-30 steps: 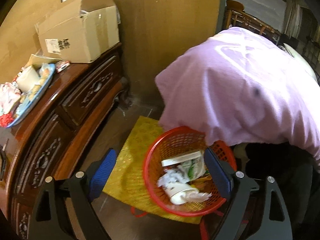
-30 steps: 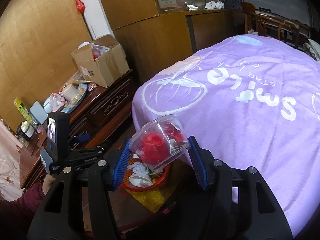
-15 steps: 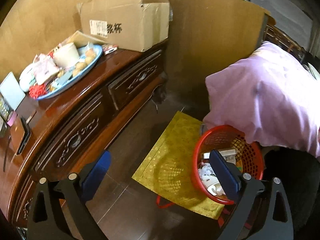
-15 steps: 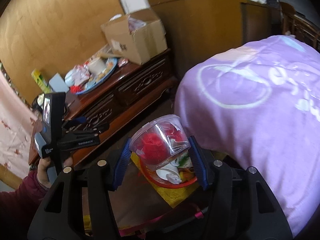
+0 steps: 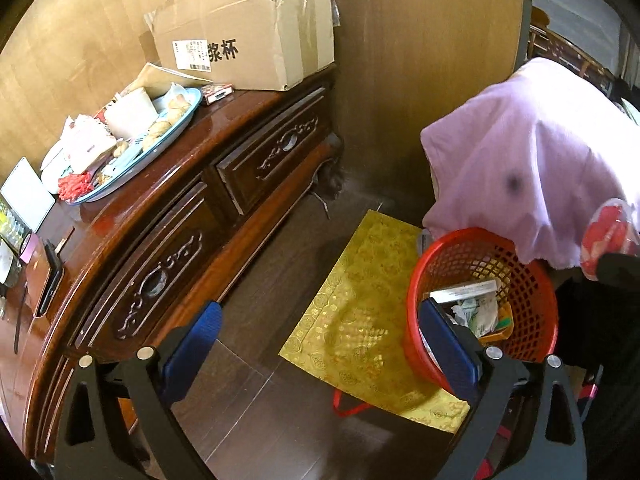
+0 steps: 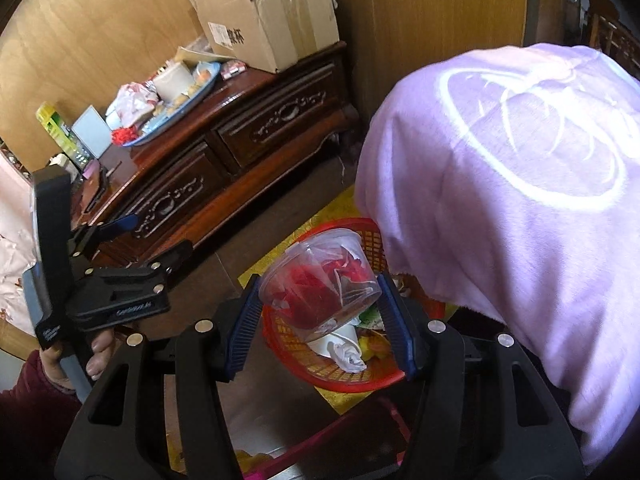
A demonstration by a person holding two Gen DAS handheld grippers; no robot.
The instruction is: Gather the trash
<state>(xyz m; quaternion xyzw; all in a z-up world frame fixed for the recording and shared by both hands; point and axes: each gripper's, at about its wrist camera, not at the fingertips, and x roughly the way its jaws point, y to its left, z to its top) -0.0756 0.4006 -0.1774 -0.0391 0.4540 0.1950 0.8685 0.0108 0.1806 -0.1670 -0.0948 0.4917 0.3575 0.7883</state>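
Note:
My right gripper is shut on a clear plastic cup stuffed with red scraps and holds it just above the red mesh basket. The basket holds paper, a white cup and wrappers; in the left wrist view the basket stands on a yellow mat by the bed. The cup shows at that view's right edge. My left gripper is open and empty above the dark floor, left of the basket; it shows in the right wrist view.
A dark wooden dresser runs along the left, carrying a cardboard box and a blue tray of snacks and wrappers. A purple blanket hangs over the bed beside the basket. A wooden panel stands behind.
My right gripper has carried the cup down from beside the bed to just over the basket. My left gripper has swung left and back, away from the basket toward the dresser.

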